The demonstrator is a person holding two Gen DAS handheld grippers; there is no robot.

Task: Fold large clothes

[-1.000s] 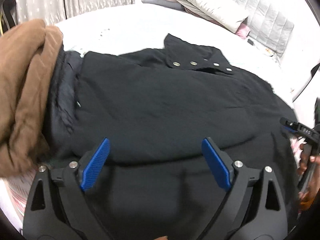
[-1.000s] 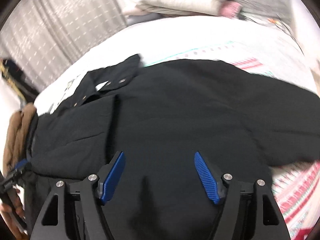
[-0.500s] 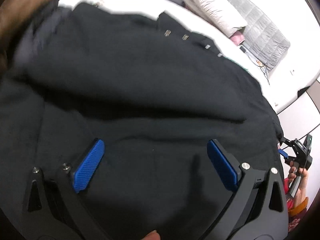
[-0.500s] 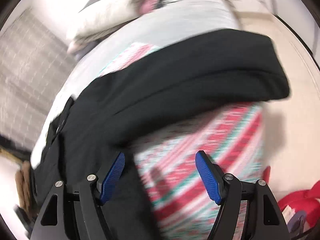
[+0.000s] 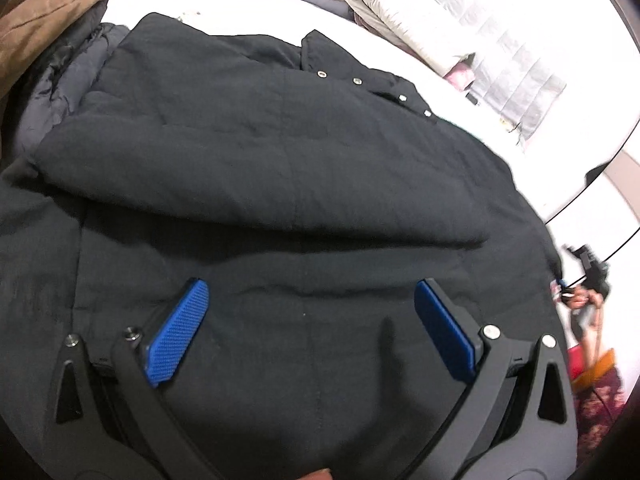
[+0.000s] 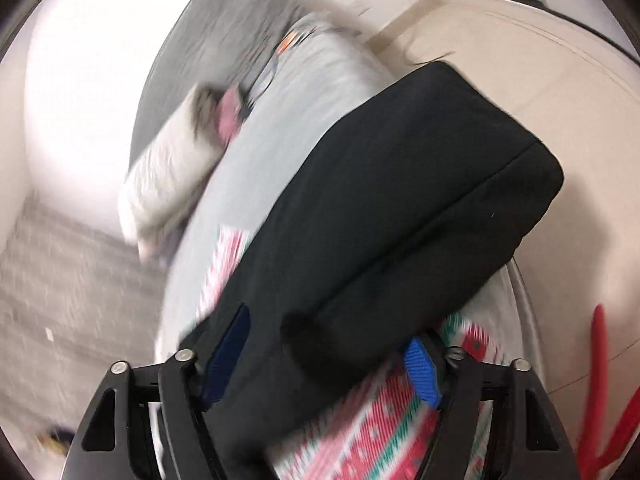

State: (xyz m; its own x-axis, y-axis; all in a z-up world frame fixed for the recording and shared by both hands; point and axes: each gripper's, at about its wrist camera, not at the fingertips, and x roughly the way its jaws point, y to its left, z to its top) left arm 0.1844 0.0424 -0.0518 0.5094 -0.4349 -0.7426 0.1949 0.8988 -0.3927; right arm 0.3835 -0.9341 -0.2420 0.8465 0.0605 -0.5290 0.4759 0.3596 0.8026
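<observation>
A large black padded coat (image 5: 280, 152) lies spread on the bed, collar with metal snaps (image 5: 356, 80) at the far side and one sleeve folded across its chest. My left gripper (image 5: 312, 332) is open and hovers just above the coat's lower body, holding nothing. In the right wrist view the coat's other sleeve (image 6: 400, 208) stretches off the bed edge. My right gripper (image 6: 324, 356) is open with its blue pads either side of the sleeve near its base; the sleeve lies between the jaws, not clamped. The view is motion-blurred.
A brown garment (image 5: 44, 12) is piled at the left beside the coat. Pillows and a quilted grey headboard (image 5: 516, 80) are at the far right. A red-and-green patterned blanket (image 6: 384, 428) lies under the sleeve. The beige floor (image 6: 560, 80) lies beyond the bed edge.
My right gripper has swung right from over the coat's body to the outstretched sleeve at the bed edge. My left gripper moved in lower over the coat. Both stayed open.
</observation>
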